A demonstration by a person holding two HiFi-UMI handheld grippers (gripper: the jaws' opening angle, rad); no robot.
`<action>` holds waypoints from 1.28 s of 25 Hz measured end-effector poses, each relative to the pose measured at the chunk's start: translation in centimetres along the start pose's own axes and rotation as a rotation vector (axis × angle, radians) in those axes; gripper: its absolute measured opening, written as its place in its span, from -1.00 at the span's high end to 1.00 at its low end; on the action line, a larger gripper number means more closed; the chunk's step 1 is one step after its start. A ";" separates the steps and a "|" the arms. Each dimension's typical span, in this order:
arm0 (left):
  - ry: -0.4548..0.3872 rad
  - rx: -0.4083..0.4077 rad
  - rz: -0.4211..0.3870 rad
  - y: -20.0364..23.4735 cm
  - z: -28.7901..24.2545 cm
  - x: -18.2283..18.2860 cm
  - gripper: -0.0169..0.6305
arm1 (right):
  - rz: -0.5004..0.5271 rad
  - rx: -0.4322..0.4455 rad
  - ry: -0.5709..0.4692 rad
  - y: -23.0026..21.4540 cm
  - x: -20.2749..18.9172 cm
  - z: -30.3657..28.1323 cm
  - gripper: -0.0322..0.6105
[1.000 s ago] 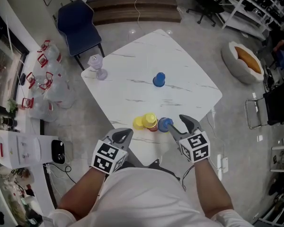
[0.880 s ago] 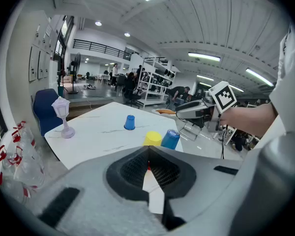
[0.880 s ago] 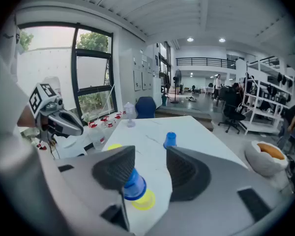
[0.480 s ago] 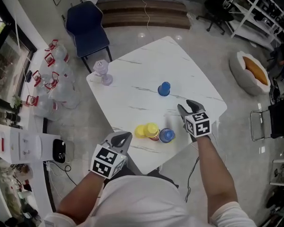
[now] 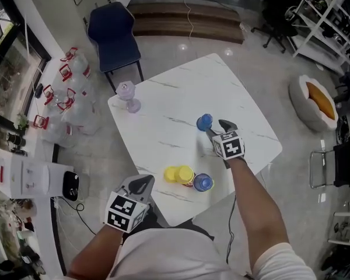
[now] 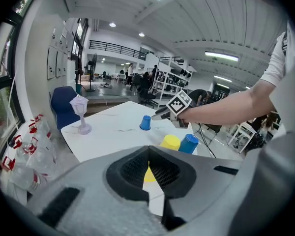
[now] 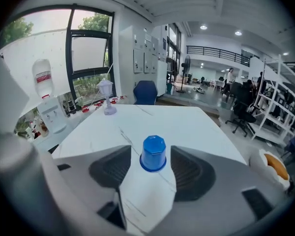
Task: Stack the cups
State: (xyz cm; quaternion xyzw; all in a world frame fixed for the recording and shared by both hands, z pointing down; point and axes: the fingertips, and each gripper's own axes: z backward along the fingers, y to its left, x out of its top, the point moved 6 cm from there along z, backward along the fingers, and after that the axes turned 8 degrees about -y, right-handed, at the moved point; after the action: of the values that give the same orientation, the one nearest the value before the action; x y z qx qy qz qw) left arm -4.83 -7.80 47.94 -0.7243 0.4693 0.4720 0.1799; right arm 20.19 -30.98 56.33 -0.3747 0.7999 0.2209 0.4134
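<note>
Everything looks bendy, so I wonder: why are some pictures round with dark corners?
Left gripper view and right gripper view: a wide-angle lens curves straight lines and blackens the corners. Head view: bends less; lights glare on the floor.

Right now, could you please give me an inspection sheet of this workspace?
Surface: white marble table, no spills seen.
Job's things: far blue cup upside down, alone; two yellow cups and near blue cup clustered at the near edge.
Clutter: lilac lamp ornament at a far corner.
Tongs: right tongs open, jaws just been opening, far blue cup between them untouched; left tongs shut, empty.
Cables: cable across the floor mat.
Surroundings: blue chair, water bottles, pet bed.
</note>
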 end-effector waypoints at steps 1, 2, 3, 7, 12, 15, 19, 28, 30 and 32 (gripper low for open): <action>0.004 0.005 0.004 0.0 0.1 -0.1 0.92 | 0.005 0.005 0.011 -0.2 0.0 -0.7 0.09; 0.008 0.010 0.007 0.0 0.2 -0.3 0.92 | 0.007 0.011 0.021 -0.3 0.0 -1.4 0.07; 0.011 0.014 0.009 0.0 0.3 -0.4 0.92 | 0.006 0.016 0.033 -0.5 -0.1 -2.1 0.07; 0.028 0.032 0.026 0.4 1.0 -1.2 0.92 | 0.015 0.024 0.075 -0.7 -0.2 -4.4 0.04; 0.041 0.058 0.047 1.3 1.6 -1.8 0.92 | 0.026 0.007 0.127 -0.8 -0.6 -5.7 0.13; 0.033 0.054 0.049 1.6 1.4 -1.6 0.92 | 0.027 0.002 0.122 -0.7 -0.6 -5.5 0.21; 0.024 0.023 0.040 1.7 0.9 -1.3 0.92 | 0.013 0.001 0.082 -0.1 0.3 -3.3 0.21; -0.041 -0.084 -0.021 1.6 -0.5 0.9 0.92 | -0.079 -0.053 -0.052 2.7 5.1 8.7 0.21; -0.052 -0.112 -0.036 1.1 -0.7 1.2 0.92 | -0.070 -0.054 -0.070 4.1 5.8 11.9 0.21; -0.059 -0.142 -0.050 0.5 -0.8 1.5 0.92 | -0.054 -0.053 -0.079 5.7 6.0 14.7 0.21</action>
State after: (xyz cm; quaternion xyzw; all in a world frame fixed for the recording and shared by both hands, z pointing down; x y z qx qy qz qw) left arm -4.71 -9.32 47.16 -0.7324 0.4108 0.5206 0.1539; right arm 20.74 -20.25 43.36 -0.3980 0.7665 0.2451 0.4405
